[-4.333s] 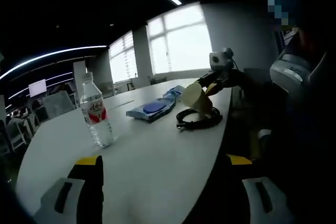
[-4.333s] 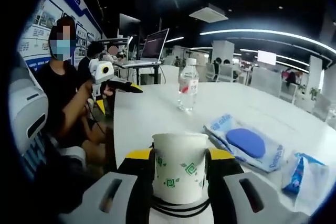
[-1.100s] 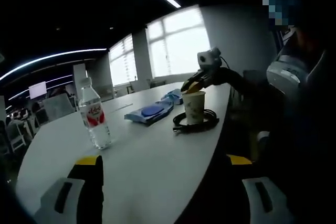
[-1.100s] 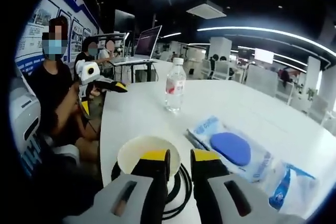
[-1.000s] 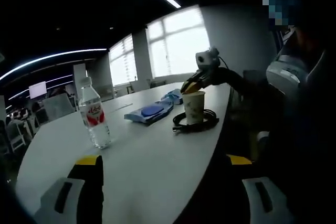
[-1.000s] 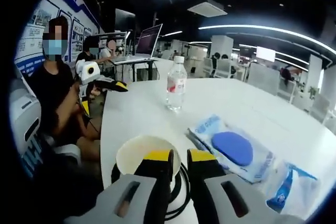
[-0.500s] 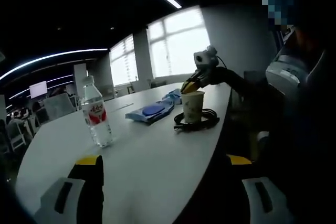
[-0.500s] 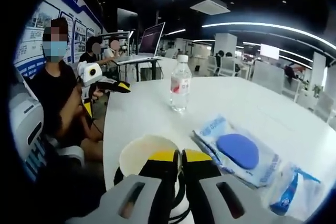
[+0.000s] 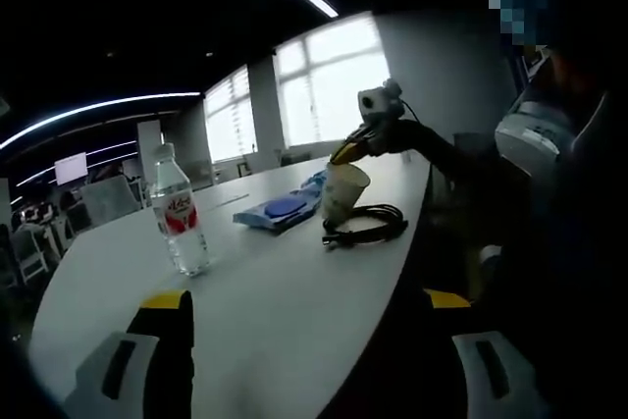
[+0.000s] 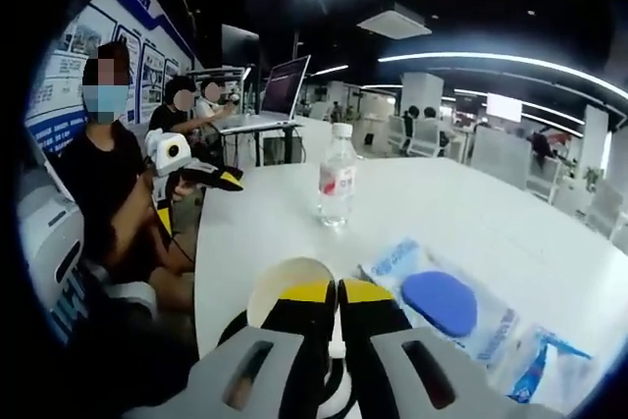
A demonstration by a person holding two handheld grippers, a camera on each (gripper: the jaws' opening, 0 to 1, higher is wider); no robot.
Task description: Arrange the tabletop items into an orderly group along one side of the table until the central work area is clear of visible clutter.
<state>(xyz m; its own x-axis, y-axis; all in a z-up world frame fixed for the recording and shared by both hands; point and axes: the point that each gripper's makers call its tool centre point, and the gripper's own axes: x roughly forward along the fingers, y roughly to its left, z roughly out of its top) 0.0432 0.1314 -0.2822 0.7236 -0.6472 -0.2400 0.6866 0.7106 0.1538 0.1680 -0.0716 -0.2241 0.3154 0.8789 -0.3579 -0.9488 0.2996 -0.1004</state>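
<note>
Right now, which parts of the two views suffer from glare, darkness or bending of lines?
Left gripper view: windows are blown out white, the person's side is very dark, and the table edge curves from the fisheye. Right gripper view: ceiling lights glare and bend into arcs; the bottle stays fairly sharp.

The left gripper view looked from the counter's point(image 9: 285, 291) near end toward the windows. The right gripper view sat close over the cup point(image 10: 289, 287), facing back. Both shared the bottle point(image 9: 177, 213).
</note>
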